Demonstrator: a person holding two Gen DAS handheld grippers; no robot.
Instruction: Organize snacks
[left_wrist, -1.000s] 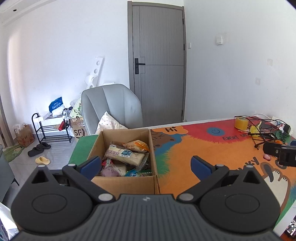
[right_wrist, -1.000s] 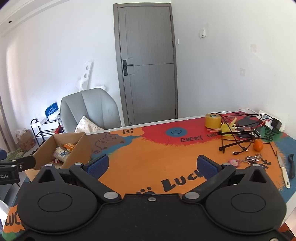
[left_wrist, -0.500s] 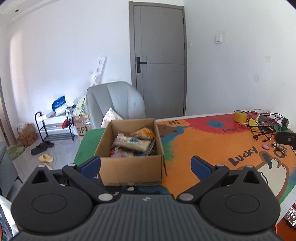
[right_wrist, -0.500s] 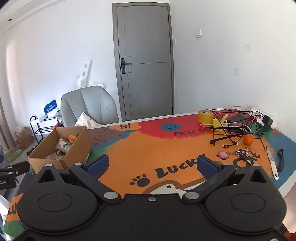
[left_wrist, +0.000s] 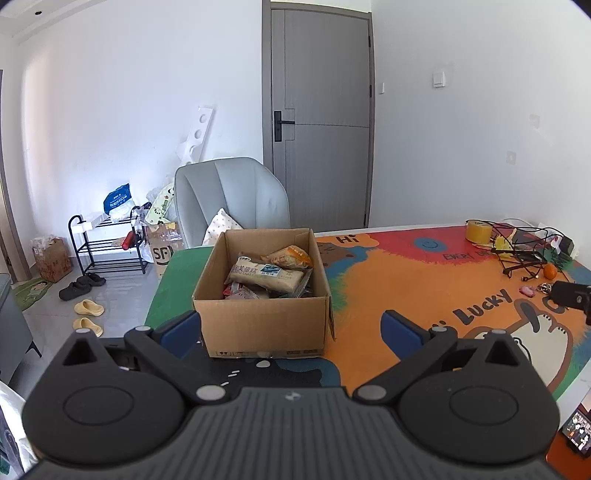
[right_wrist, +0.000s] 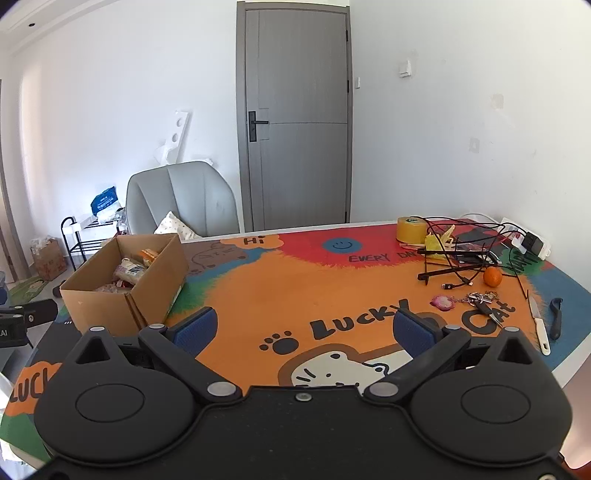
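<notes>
An open cardboard box stands on the left part of the colourful table mat. Several snack packets lie inside it, a long pale one on top. My left gripper is open and held just in front of the box's near wall, with nothing between its blue pads. In the right wrist view the same box sits to the left, snack packets showing inside. My right gripper hangs open over the orange middle of the mat, holding nothing.
At the mat's far right lie a yellow tape roll, tangled black cables, an orange, keys and a knife. A grey chair stands behind the box. A shoe rack and slippers are on the floor at left.
Both grippers have drawn back from the table and risen a little, so the box and mat look farther away. Both stay open and empty; the box has not moved.
</notes>
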